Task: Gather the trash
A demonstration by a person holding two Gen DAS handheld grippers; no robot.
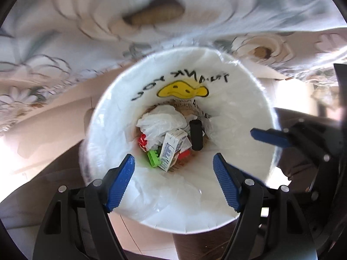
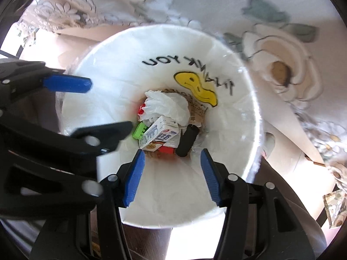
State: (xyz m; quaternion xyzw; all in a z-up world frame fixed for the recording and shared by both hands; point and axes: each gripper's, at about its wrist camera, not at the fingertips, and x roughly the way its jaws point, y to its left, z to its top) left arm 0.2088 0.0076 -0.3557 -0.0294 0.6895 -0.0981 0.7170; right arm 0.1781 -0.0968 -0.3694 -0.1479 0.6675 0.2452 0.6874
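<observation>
Landmark: round white bin [image 1: 104,117], lined with a thin white plastic bag printed "THANK YOU" and a yellow duck bill [image 1: 183,90]
Surroundings: floral cloth [image 1: 65,49], pale with grey leaves and brown flower centres, hangs just beyond the bin's far rim; blurred, so the weave is unclear
Obstruction: in the right wrist view the left tool's black arm crosses the bin's near-left side and hides part of the green block [image 2: 139,131]
Trash: all at the bottom of the bin, in one heap
Crumpled bag [image 1: 161,120]: soft white plastic, on top at the far side of the heap
Milk carton [image 1: 171,149]: small printed box, tilted, near side of the heap
Black cylinder [image 1: 195,135]: matte, tube-shaped, just right of the carton
Green block: studded plastic, left of the carton; a red piece [image 1: 142,140] lies just beyond it
Left gripper [image 1: 173,169]: above the bin mouth, blue ribbed pads spread wide, nothing between them
Right gripper [image 2: 172,162]: above the bin too, pads parted less, empty
Trash vs tongs: heap lies well below both sets of fingertips, touching neither
</observation>
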